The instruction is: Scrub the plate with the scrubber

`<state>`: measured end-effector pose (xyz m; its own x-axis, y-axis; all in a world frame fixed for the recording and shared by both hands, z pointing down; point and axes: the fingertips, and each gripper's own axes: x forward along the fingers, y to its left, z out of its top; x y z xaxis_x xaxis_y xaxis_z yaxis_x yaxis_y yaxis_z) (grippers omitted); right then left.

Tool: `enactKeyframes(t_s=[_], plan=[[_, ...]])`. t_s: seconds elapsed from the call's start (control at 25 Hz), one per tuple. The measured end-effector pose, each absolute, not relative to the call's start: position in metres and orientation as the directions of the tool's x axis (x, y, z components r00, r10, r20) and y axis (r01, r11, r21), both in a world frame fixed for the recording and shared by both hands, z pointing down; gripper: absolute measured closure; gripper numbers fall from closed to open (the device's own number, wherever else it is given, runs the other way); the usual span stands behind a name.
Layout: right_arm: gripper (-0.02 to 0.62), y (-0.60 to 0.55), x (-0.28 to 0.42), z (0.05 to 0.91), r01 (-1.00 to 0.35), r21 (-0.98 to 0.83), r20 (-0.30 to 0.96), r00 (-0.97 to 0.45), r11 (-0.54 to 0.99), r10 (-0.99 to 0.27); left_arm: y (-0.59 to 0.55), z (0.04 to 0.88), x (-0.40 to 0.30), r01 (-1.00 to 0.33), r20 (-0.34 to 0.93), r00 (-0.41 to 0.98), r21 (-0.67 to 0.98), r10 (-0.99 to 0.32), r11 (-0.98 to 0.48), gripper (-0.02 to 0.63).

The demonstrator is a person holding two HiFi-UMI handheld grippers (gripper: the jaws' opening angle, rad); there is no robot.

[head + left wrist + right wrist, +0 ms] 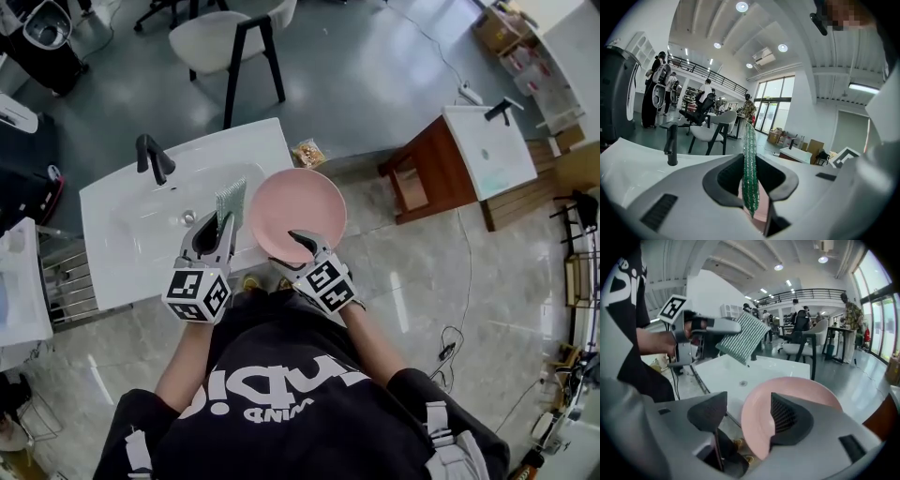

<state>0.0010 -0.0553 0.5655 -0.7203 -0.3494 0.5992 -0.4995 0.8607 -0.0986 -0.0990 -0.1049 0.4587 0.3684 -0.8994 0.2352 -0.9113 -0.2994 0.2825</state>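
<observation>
Scrubber (231, 200) left of plate (298, 208), sink's (122, 225) right edge
Left gripper (221, 225) pinches scrubber; right gripper (309, 246) gapes around plate's near rim.

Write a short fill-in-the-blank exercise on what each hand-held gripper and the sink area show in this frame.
1. The left hand-held gripper is shut on the green ____.
2. The plate is ____ in colour.
3. The jaws of the right hand-held gripper stand ____ (open or shut), with the plate's rim between them.
4. The black faucet stands on the white ____.
Missing words: scrubber; pink; open; sink.
</observation>
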Motion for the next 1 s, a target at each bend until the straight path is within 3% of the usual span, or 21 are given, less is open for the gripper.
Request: enactKeyframes(t_s=[0.24,0.56,1.0], plan=[[0.298,-0.041,-0.015,0.607,-0.405,0.011,0.731,-0.621,0.914,-0.283,-0.103,0.462,-0.106,-0.909,0.242,0.376,0.286,-0.895,-0.305,0.522],[0.314,-0.042,-0.018,0.634,-0.403,0.056,0.788,-0.544,0.913,-0.288,-0.103,0.47,-0.109,-0.903,0.252,0.386,0.299,-0.887,-0.308,0.522],[0.386,-0.045,-0.021,0.658,-0.352,0.121,0.842,-0.46,0.928,-0.284,-0.107,0.47,-0.111,-0.898,0.244,0.393,0.309,-0.887,-0.313,0.522]])
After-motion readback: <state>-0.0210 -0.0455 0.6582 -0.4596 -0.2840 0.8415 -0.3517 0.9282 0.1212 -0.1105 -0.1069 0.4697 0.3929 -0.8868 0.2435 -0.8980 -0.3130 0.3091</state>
